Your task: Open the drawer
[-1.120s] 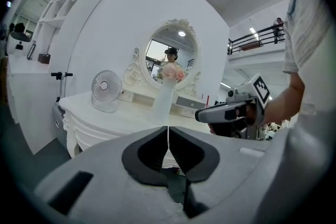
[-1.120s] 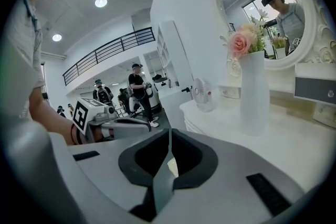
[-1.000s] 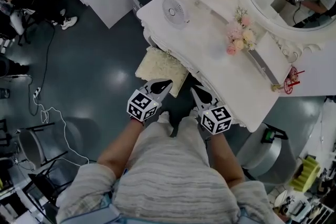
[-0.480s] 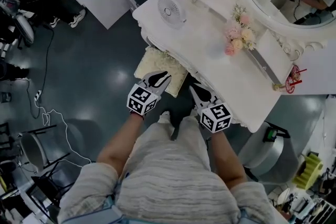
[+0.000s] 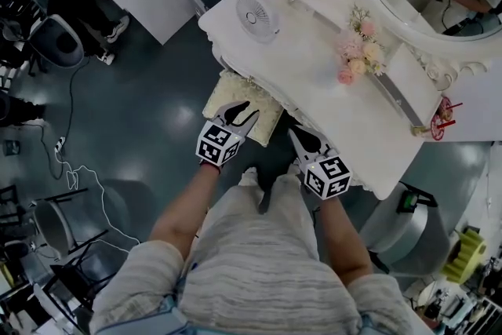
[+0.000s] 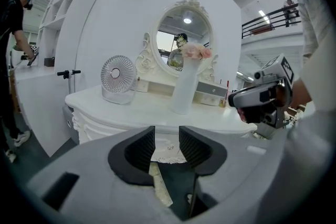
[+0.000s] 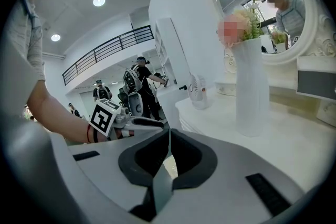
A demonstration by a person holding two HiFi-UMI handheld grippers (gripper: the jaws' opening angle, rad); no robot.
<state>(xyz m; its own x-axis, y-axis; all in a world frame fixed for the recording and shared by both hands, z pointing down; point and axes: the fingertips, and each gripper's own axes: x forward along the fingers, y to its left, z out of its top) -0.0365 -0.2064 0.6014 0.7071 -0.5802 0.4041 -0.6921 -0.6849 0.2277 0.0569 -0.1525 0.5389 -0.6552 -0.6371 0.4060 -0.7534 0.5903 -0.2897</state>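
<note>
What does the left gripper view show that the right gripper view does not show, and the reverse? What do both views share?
Only the left gripper view shows the drawer front under the dresser top, framed by its own jaws, and the right gripper at the side. Only the right gripper view shows the left gripper, its jaws opening with nothing between them. Both views show the fan, the vase of flowers and the oval mirror.

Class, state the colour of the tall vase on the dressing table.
The vase is plain white, shown best in the right gripper view.
</note>
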